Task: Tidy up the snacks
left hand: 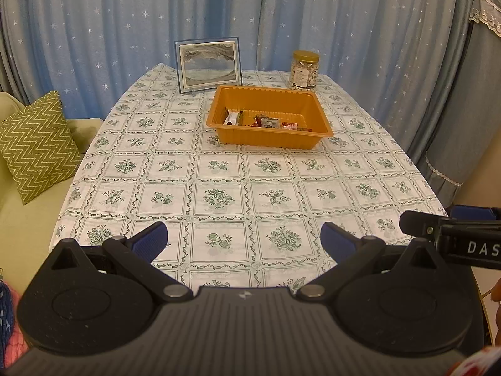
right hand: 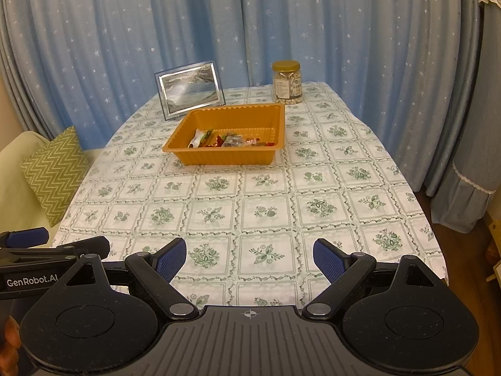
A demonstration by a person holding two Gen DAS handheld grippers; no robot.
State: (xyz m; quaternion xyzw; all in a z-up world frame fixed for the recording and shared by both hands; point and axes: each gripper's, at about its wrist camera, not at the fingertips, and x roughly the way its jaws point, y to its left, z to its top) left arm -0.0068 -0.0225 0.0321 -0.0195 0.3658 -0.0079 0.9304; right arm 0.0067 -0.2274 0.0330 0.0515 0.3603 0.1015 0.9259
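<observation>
I read both sets of jaws as spread wide with nothing between them: the left gripper [left hand: 244,241] and the right gripper [right hand: 250,258] each hang over the near edge of the table [right hand: 344,188], side by side. Beyond them, well apart from both, the orange tray [left hand: 266,138] sits toward the far end of the floral cloth, with the wrapped snacks [left hand: 266,122] lying inside along its near wall. Behind the tray stand a picture frame [left hand: 208,64] and a gold-lidded jar [left hand: 304,70].
</observation>
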